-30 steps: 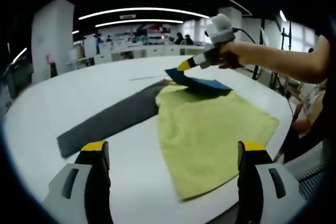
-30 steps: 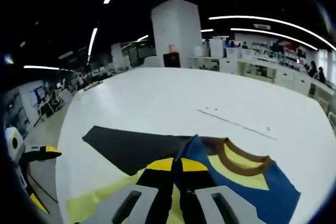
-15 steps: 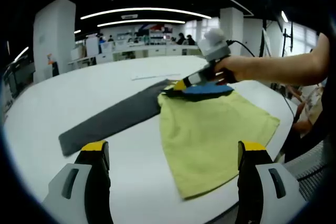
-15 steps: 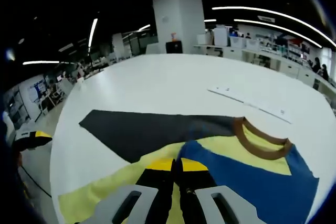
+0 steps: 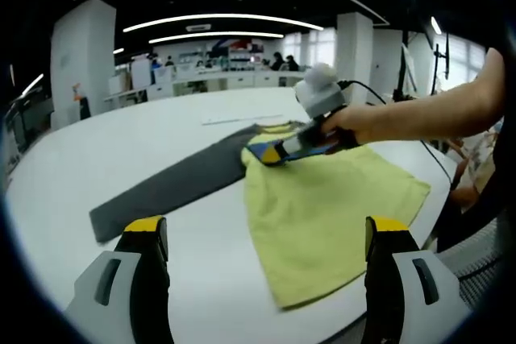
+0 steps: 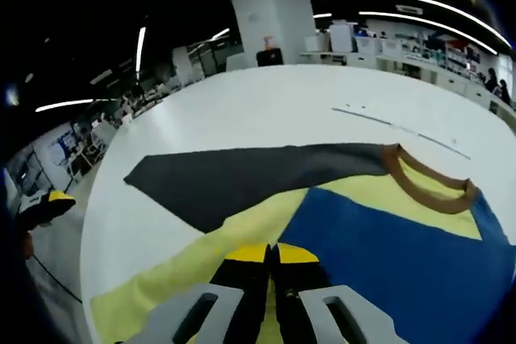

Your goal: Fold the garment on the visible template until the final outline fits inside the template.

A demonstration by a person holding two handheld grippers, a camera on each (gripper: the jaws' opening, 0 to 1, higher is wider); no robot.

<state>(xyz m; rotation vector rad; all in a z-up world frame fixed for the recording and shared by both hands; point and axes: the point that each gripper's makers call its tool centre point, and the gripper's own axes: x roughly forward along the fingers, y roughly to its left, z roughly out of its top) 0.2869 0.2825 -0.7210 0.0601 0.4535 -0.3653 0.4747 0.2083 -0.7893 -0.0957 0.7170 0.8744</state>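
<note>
A pale yellow garment [image 5: 322, 207] lies flat on the white table [image 5: 97, 142], its far corner over a long dark grey template [image 5: 169, 187]. In the left gripper view my left gripper [image 5: 266, 231] stands open near the table's front edge, jaws wide apart with nothing between them. A hand holds my right gripper [image 5: 268, 153] low over the garment's far part. In the right gripper view my right gripper [image 6: 270, 254] is shut on the edge of the garment's blue part [image 6: 403, 247], beside the yellow cloth [image 6: 185, 267]. A brown collar [image 6: 427, 187] lies beyond, next to the grey template [image 6: 242, 179].
A thin pale strip [image 6: 403, 128] lies on the table beyond the collar. The person's arm [image 5: 419, 106] reaches in from the right over the garment. The table edge [image 5: 403, 296] curves close on the right. Desks and a white pillar [image 6: 270, 14] stand far behind.
My right gripper has come down and toward the left gripper, bringing the blue part low over the yellow cloth. The left gripper has stayed open in place.
</note>
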